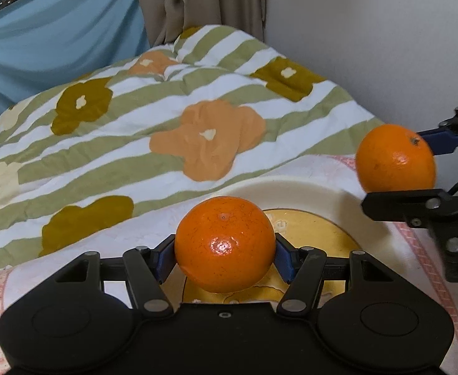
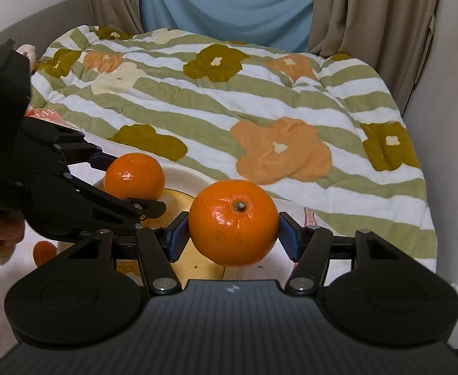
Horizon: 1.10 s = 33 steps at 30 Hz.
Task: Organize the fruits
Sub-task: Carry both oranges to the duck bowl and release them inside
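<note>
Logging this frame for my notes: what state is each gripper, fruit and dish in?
Left gripper: shut on an orange.
Right gripper: shut on an orange.
Left orange: held above the plate.
Right orange: held, stem facing camera.
Plate: on the bed, no fruit visible on it.

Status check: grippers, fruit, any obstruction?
Left gripper shut on orange. Right gripper shut on stemmed orange. Both above the plate. Nothing in the way.
</note>
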### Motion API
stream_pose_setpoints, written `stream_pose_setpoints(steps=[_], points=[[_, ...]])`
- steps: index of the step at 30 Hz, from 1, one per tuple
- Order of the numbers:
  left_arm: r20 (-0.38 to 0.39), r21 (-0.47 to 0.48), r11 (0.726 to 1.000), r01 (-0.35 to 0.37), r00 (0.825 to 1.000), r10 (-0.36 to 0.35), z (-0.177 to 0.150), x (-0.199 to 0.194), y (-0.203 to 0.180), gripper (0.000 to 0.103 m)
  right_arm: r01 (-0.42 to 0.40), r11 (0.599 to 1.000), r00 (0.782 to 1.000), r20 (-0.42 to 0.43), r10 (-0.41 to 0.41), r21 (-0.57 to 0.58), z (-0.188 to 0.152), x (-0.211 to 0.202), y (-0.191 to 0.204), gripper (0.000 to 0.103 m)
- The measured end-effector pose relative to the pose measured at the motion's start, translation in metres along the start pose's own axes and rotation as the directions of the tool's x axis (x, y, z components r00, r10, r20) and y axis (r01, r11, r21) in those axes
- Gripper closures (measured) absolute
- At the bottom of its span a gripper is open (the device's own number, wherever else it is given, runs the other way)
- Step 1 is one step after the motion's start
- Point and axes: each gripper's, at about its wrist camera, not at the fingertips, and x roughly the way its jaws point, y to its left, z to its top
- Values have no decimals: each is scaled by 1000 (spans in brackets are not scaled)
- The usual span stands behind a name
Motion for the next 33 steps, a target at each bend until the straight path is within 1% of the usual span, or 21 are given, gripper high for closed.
stream_pose_setpoints(steps=[2, 5, 8, 11, 14, 17, 20, 28, 30, 33], points=[[-9, 20, 1000, 3, 1000, -3, -1, 6, -4, 36, -14, 1000, 1000, -9, 14, 1, -2, 4, -2, 28], [-17, 64, 998, -15, 1000, 16, -4, 13, -12, 36, -18, 1000, 1000, -17, 18, 1, -4, 8, -3, 28], [-24, 85, 996, -23, 999, 25, -7, 14, -16, 35, -25, 1000, 1000, -17, 25, 10, -6, 7, -3, 28], [-3, 112, 993, -37, 999, 37, -5, 8, -20, 13, -27, 1000, 999, -17, 27, 9, -6, 6, -3, 28], [-5, 131, 990, -42, 999, 43, -10, -1, -23, 12, -29, 1000, 999, -20, 29, 7, -7, 5, -3, 28], [-20, 109, 994, -26, 999, 28, -19, -11, -22, 12, -35, 999, 999, -26, 35, -4, -6, 8, 0, 28], [-19, 83, 996, -27, 999, 29, -27, -21, -20, 12, -49, 998, 998, -32, 48, -26, -6, 12, 8, 28], [-18, 21, 997, -72, 997, 72, -47, -45, -8, 12, -75, 994, 996, -57, 71, -73, -13, 36, 22, 28], [-23, 6, 997, -82, 996, 83, -50, -48, -5, 12, -75, 992, 996, -56, 69, -98, -15, 42, 26, 28], [-17, -41, 995, -93, 996, 93, -55, -55, 0, 12, -73, 986, 997, -42, 67, -152, -19, 48, 33, 28]])
